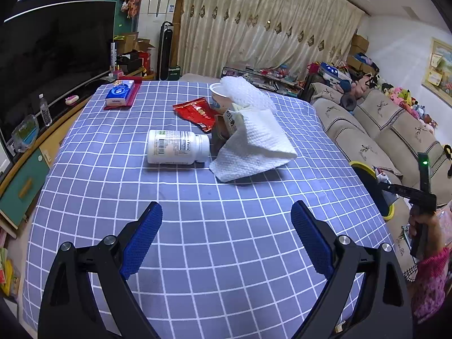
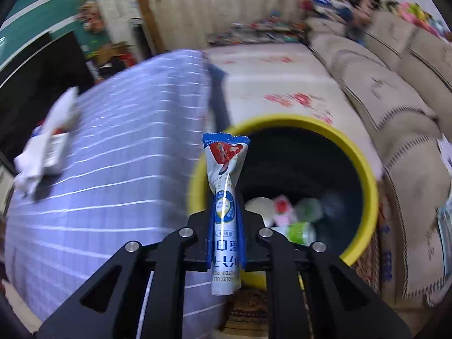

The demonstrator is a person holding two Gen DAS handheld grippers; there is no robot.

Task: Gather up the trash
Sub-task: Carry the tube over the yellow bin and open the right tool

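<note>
Right gripper [image 2: 226,220] clamped on a blue-and-white sachet [image 2: 224,186], pinched along its lower body so the crimped top stands free past the fingertips. Sachet sits over the near rim of the yellow-rimmed bin [image 2: 364,163], which stands on the floor just beside the table [image 2: 113,147]; the bin already holds bottles and wrappers. Judgement: carry is nearly at the drop point, release comes next.

Left gripper [image 1: 226,240] empty, jaws wide apart, hovering above the checked cloth, likely staged for the next pick. Still on the table: white bottle [image 1: 178,147] on its side, paper towel [image 1: 254,144], red wrapper [image 1: 197,113], paper cup [image 1: 221,96].
</note>
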